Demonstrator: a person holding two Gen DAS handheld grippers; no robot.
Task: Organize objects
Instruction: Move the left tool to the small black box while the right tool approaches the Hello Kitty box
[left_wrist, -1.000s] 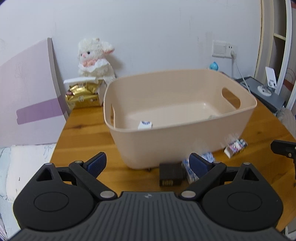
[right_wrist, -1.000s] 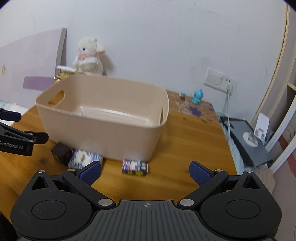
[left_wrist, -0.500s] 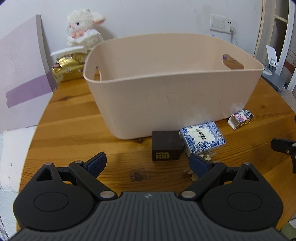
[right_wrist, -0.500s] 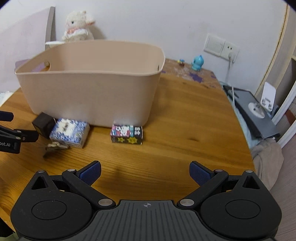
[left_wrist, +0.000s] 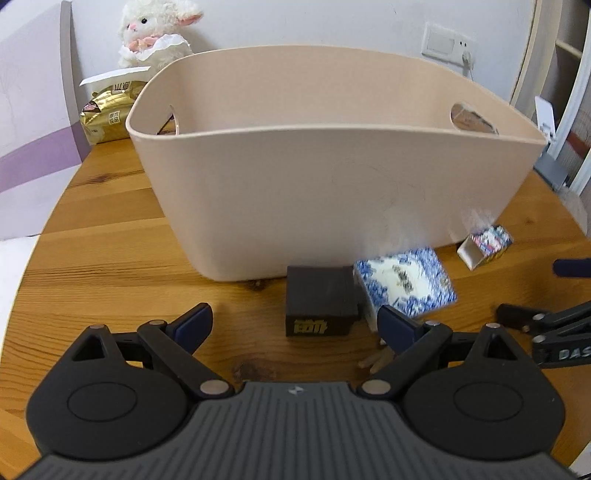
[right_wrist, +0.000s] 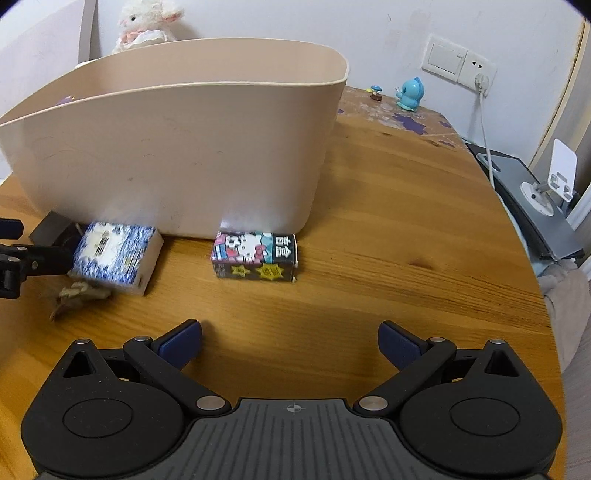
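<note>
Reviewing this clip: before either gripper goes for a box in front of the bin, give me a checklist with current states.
1. Left gripper open and empty: ok.
2. Right gripper open and empty: ok.
3. Dark box in line with the left gripper's fingers: ok, though it touches the blue patterned box, so the right-hand finger may bump that one.
4. Cartoon box free on both sides for the right gripper: ok.
5. Beige bin upright on the table: ok.
6. Room inside the bin: cannot tell, its floor is hidden.
</note>
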